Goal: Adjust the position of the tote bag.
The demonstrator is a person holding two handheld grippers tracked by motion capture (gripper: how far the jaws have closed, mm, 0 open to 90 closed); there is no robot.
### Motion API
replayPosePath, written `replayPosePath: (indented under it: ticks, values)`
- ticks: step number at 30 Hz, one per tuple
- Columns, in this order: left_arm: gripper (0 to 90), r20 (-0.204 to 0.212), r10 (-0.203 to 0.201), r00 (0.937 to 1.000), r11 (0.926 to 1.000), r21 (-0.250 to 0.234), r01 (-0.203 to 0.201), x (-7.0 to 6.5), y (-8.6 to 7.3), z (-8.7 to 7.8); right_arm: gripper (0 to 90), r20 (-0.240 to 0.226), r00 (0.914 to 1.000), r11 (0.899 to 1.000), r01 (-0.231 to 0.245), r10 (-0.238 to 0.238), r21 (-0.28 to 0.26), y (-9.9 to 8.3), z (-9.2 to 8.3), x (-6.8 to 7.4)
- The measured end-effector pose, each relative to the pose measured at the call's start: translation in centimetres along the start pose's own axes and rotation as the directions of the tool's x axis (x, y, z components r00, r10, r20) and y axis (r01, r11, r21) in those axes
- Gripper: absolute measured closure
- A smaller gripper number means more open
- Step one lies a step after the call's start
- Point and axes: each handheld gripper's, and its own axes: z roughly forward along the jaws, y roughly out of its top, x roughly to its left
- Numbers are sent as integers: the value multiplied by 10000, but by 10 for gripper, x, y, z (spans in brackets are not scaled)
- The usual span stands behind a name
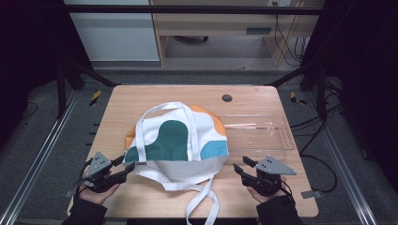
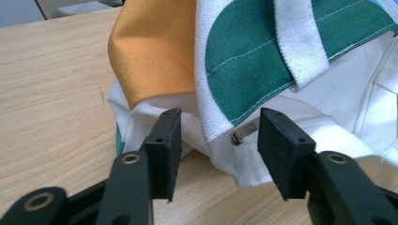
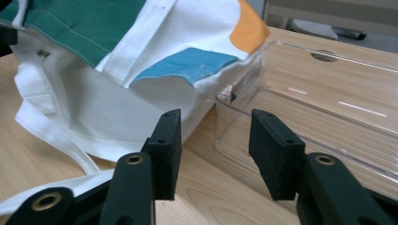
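Bag (image 1: 178,140) of white cloth with green, orange and blue patches lies in the middle of the table (image 1: 136,101), its far right edge resting over the near left end of a clear tray (image 1: 270,133) that sits on the right half. One white handle (image 1: 162,110) loops across the top of the bag toward the far side, and another strap (image 1: 202,201) trails off the near edge of the table. A dark round hole (image 1: 227,98) shows in the tabletop beyond the tray. The left claw (image 1: 127,165) sits low at the bag's near left corner, held in a hand (image 1: 96,193) coming from the near edge; in the left gripper view (image 2: 219,136) its jaws stand wide apart on either side of the folded white hem, with a small metal zip pull (image 2: 237,136) just between them, and they grip nothing. The right claw (image 1: 243,165) is just off the bag's near right corner, held by the other hand (image 1: 265,193); in the right gripper view (image 3: 215,140) its jaws are likewise spread wide and empty, pointing at the spot where the bag's blue patch (image 3: 185,63) meets the tray's corner (image 3: 225,105).
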Motion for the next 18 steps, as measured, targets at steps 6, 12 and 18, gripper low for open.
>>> replayPosePath:
  ticks: [6,12,18]
  values:
    - [619,-112,-152,9998,9999,-22,151,0,1,0,638,-215,9998,10000,7,-7,14,4,6,8]
    - [698,-182,-177,9997,9998,0,177,-1,1,3,742,-309,9995,10000,-58,58,-16,8,9,13]
    - [743,-235,-191,9995,9998,-7,191,-1,2,3,838,-507,9987,10000,-2,4,47,11,13,19]
